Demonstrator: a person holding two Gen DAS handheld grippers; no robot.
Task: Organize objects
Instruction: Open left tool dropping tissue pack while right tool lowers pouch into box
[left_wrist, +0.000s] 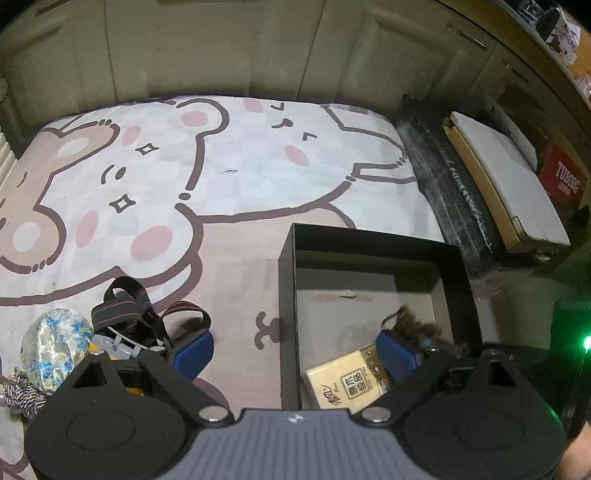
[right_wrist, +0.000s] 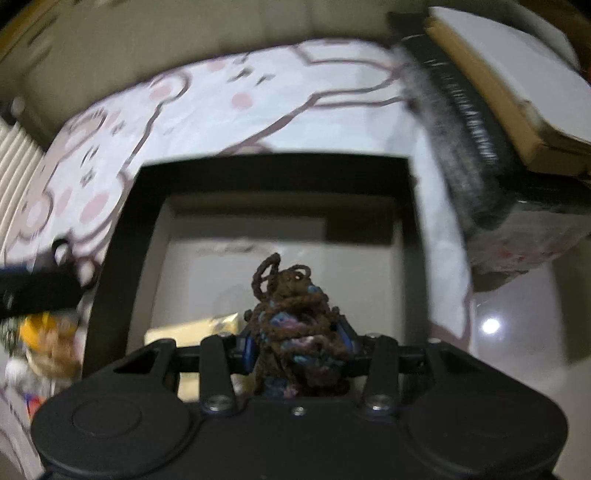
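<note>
On the bed, over a cartoon-print sheet (left_wrist: 236, 177), an open black box (left_wrist: 458, 291) sits at the near right. The left gripper (left_wrist: 295, 354) hangs above the box's left wall with its blue pads (left_wrist: 194, 352) spread wide and nothing between them; one pad is outside the box, the other over its interior. Inside the box, at the near left corner, lies a tan packet (left_wrist: 347, 387) printed with characters. A brown corded bundle (left_wrist: 417, 326) shows just beyond the right pad in the left wrist view.

The right gripper (right_wrist: 297, 345) is clenched on that corded bundle (right_wrist: 291, 317), a tangle of brown cord with blue and pink patches. The bundle stands up between the pads, over the pale floor of the box (right_wrist: 147, 229). The tan packet (right_wrist: 192, 328) lies just left of it. The right wrist view is motion-blurred.

Left of the box, on the sheet, lies a black strap with red stitching (left_wrist: 129, 306), looped over a small grey and yellow object (left_wrist: 110, 345) whose kind cannot be told. Beside it, at the near left, sit a blue floral pouch (left_wrist: 55, 343) and a twisted cord tassel (left_wrist: 20, 391). Far right, off the bed, a red carton (left_wrist: 563, 179) stands behind a flat white-topped box (left_wrist: 509, 173).
</note>
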